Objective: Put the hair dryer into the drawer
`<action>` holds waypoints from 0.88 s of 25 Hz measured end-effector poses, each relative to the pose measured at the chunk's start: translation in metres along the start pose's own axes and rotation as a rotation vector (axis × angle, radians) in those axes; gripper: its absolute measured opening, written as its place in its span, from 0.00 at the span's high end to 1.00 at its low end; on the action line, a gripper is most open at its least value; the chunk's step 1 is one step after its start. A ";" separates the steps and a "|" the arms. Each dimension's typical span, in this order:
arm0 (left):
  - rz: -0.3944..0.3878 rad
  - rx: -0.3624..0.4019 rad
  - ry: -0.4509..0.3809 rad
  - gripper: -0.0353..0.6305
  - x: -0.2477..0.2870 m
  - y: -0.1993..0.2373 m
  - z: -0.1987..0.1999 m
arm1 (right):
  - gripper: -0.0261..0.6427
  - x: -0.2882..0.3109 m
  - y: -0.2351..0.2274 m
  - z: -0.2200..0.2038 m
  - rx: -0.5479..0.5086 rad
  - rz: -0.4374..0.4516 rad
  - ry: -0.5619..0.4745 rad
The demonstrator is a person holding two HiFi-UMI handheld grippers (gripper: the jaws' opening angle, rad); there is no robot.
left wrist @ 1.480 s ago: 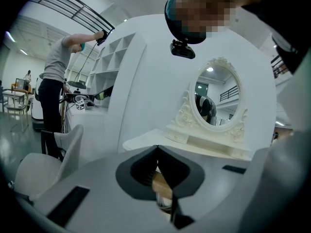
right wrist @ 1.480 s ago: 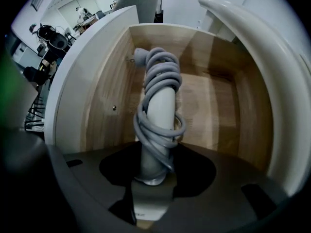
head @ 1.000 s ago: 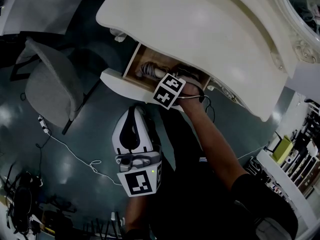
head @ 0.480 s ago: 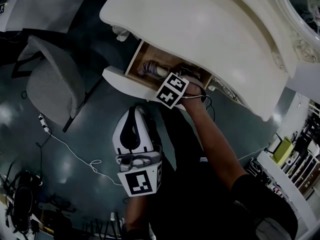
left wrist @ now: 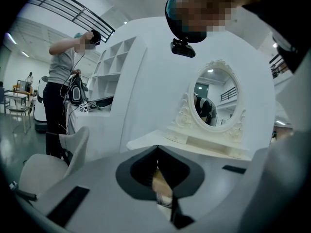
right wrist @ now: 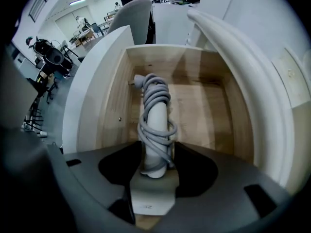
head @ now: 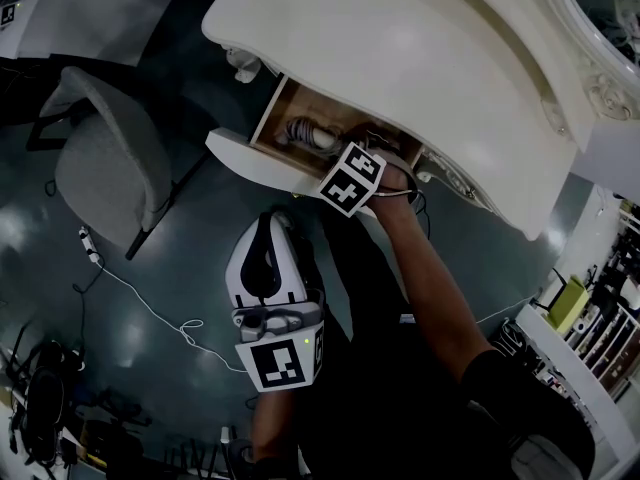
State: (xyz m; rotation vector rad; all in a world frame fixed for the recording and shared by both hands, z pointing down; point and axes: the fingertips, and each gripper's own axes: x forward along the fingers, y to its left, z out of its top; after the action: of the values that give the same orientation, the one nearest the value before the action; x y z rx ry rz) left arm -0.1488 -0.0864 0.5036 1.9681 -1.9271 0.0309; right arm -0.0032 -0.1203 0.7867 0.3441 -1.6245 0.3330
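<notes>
A white hair dryer (right wrist: 154, 130) with its grey cord wound round the handle lies on the wooden floor of the open drawer (right wrist: 204, 101). My right gripper (right wrist: 154, 152) points down into the drawer, its jaws spread to either side of the dryer's handle with dark gaps beside it. In the head view the dryer (head: 305, 133) shows inside the drawer (head: 250, 158), and the right gripper (head: 347, 158) reaches over the drawer's front, its marker cube on top. My left gripper (head: 268, 230) hangs lower down over the floor, jaws together and holding nothing; in its own view it (left wrist: 156, 149) faces the dressing table.
The cream dressing table top (head: 400, 58) overhangs the drawer, with an oval mirror (left wrist: 216, 98) on it. A grey chair (head: 100, 168) stands to the left. A white cable (head: 150, 313) trails over the dark floor. A person (left wrist: 60, 96) stands far off beside a desk.
The right gripper's marker cube has shifted slightly right and tilted over the drawer front. The left gripper has stayed where it was.
</notes>
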 end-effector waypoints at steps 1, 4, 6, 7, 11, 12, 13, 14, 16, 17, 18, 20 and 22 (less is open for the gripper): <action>-0.001 0.001 -0.003 0.91 -0.001 -0.001 0.001 | 0.64 -0.004 0.000 0.001 0.003 -0.003 -0.010; -0.005 0.008 -0.013 0.91 -0.005 -0.006 0.007 | 0.64 -0.017 -0.003 0.005 0.014 -0.016 -0.046; -0.009 0.013 -0.023 0.91 -0.009 -0.009 0.011 | 0.64 -0.026 -0.003 0.006 0.021 -0.022 -0.065; -0.012 0.015 -0.028 0.91 -0.011 -0.010 0.013 | 0.64 -0.031 -0.002 0.007 0.024 -0.022 -0.073; -0.021 0.019 -0.043 0.91 -0.020 -0.017 0.022 | 0.65 -0.050 -0.003 0.005 0.036 -0.040 -0.103; -0.023 0.021 -0.047 0.91 -0.022 -0.019 0.025 | 0.67 -0.056 -0.004 0.005 0.042 -0.052 -0.115; -0.026 0.024 -0.051 0.91 -0.025 -0.021 0.028 | 0.71 -0.063 -0.004 0.004 0.053 -0.055 -0.130; -0.030 0.027 -0.056 0.91 -0.028 -0.024 0.032 | 0.73 -0.070 -0.003 0.004 0.067 -0.053 -0.148; -0.038 0.032 -0.067 0.91 -0.034 -0.028 0.039 | 0.76 -0.083 -0.001 0.004 0.090 -0.052 -0.181; -0.041 0.033 -0.073 0.91 -0.037 -0.030 0.042 | 0.78 -0.090 -0.001 0.005 0.098 -0.054 -0.196; -0.044 0.033 -0.077 0.91 -0.040 -0.032 0.045 | 0.79 -0.096 -0.001 0.005 0.106 -0.058 -0.211; -0.052 0.031 -0.085 0.91 -0.045 -0.038 0.049 | 0.84 -0.110 -0.002 0.004 0.123 -0.070 -0.241; -0.061 0.031 -0.092 0.91 -0.050 -0.043 0.054 | 0.86 -0.122 -0.002 0.002 0.134 -0.081 -0.259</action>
State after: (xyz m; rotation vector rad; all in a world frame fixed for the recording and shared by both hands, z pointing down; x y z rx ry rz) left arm -0.1231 -0.0541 0.4282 2.0810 -1.9328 -0.0478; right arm 0.0055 -0.1205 0.6648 0.5725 -1.8394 0.3472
